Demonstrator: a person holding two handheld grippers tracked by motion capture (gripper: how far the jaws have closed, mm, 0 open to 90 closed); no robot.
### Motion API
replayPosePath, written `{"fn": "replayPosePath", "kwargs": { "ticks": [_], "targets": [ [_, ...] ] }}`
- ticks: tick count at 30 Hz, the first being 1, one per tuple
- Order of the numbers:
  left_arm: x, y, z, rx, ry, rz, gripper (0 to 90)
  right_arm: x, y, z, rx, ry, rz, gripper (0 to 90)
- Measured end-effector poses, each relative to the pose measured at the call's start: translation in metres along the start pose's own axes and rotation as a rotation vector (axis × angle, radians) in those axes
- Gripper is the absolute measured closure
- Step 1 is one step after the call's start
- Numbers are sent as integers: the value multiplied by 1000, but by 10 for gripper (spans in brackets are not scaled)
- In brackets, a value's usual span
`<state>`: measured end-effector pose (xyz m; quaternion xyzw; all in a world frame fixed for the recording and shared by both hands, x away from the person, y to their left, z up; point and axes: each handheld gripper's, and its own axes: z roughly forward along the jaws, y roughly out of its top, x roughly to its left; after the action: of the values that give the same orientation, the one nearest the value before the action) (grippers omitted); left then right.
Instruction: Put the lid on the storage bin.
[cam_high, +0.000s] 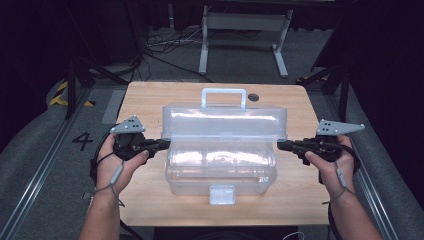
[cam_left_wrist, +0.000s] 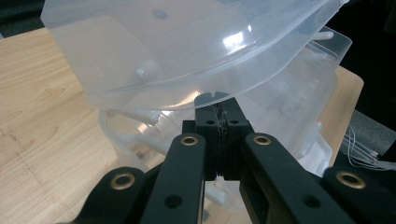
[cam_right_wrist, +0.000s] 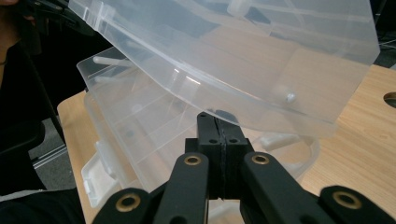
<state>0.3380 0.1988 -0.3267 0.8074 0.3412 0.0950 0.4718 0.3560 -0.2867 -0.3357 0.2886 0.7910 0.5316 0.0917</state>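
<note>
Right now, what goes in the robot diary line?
left gripper: shut, under lid edge | right gripper: shut, under lid edge | clear box: lid part raised

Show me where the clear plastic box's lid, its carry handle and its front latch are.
Clear plastic lid (cam_high: 225, 122): high view, middle of its raised panel.
White carry handle (cam_high: 223, 91): high view, top bar.
Front latch (cam_high: 222, 194): high view, centre of the square tab.

From above we look forward and down on the whole table. Our two gripper cameras look inward from opposite ends, very near, sharing the clear box.
</note>
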Motion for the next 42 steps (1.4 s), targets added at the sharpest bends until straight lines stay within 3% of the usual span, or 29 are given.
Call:
{"fn": "replayPosePath", "kwargs": {
  "ticks": [33,42],
  "targets": [
    [0,-6,2,137,-56,21,892,8,-4,4,152,40,-23,900],
    [-2,-6,3,167,-75,33,891,11,-3,2,197,52,-56,900]
  ]
}}
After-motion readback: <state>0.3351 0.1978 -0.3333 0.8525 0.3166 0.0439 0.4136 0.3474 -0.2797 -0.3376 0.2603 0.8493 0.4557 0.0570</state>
